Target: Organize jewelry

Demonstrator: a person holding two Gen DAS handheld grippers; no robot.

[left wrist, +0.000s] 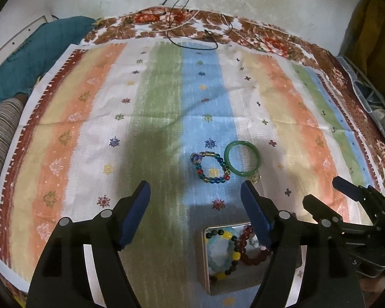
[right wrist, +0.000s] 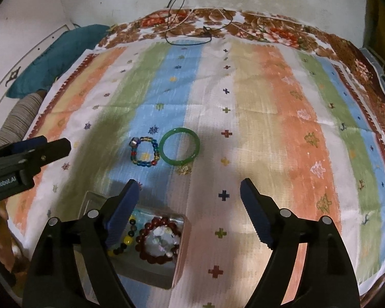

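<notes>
Left gripper (left wrist: pixel 195 188) spread wide, empty, above striped cloth (left wrist: pixel 95 128). Ahead: multicolored glass-bead bracelet (left wrist: pixel 210 166) touching green jade bangle (left wrist: pixel 242 159), small gold charm (left wrist: pixel 254 178) at bangle's near edge. Below: metal tin (left wrist: pixel 205 256) holding beaded bracelets (left wrist: pixel 224 251). Right gripper (right wrist: pixel 188 192) likewise wide apart, empty.

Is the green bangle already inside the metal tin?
No, the green bangle lies on the striped cloth, beyond the tin.
</notes>
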